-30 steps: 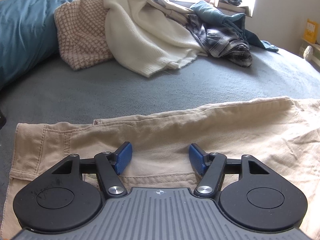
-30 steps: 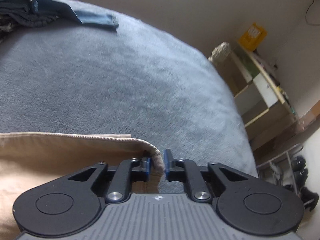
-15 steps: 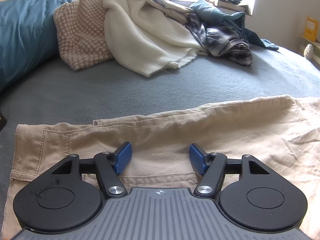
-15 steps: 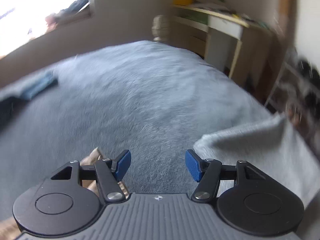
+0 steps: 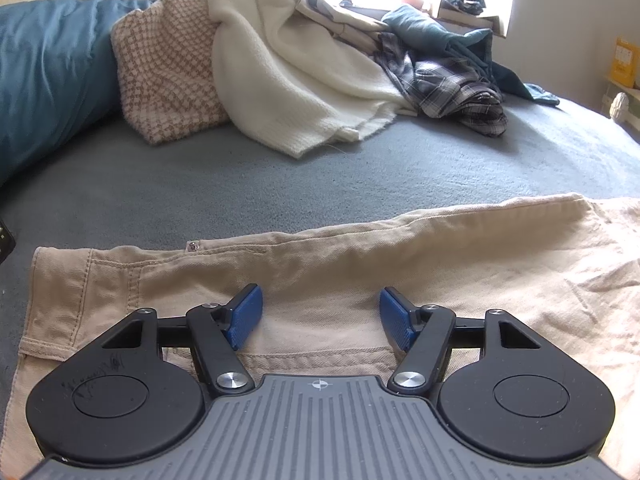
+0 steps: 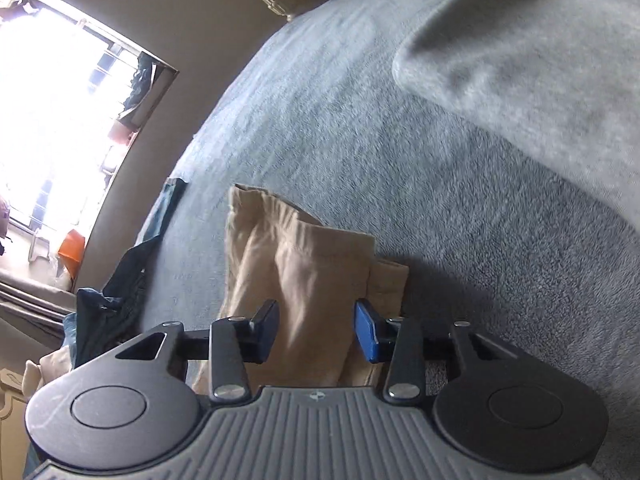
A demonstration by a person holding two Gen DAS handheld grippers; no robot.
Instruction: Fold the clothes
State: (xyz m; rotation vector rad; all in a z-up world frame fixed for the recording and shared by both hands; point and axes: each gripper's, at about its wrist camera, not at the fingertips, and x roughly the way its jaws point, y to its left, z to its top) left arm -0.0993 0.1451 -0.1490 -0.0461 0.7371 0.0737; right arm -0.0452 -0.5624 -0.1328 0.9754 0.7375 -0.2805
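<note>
Tan trousers [image 5: 360, 264] lie flat on the bed [image 5: 280, 176]. The left tool [image 5: 320, 316] hovers spread above them. The right tool [image 6: 316, 332] is spread too, over the leg ends [image 6: 304, 264].

Right tool [image 6: 316, 334] has released the trousers [image 6: 304, 280]; now open.

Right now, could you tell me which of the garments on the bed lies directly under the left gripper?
The beige trousers, spread flat beneath the open left gripper. The white knit, plaid shirt and checked piece sit heaped farther off.
</note>
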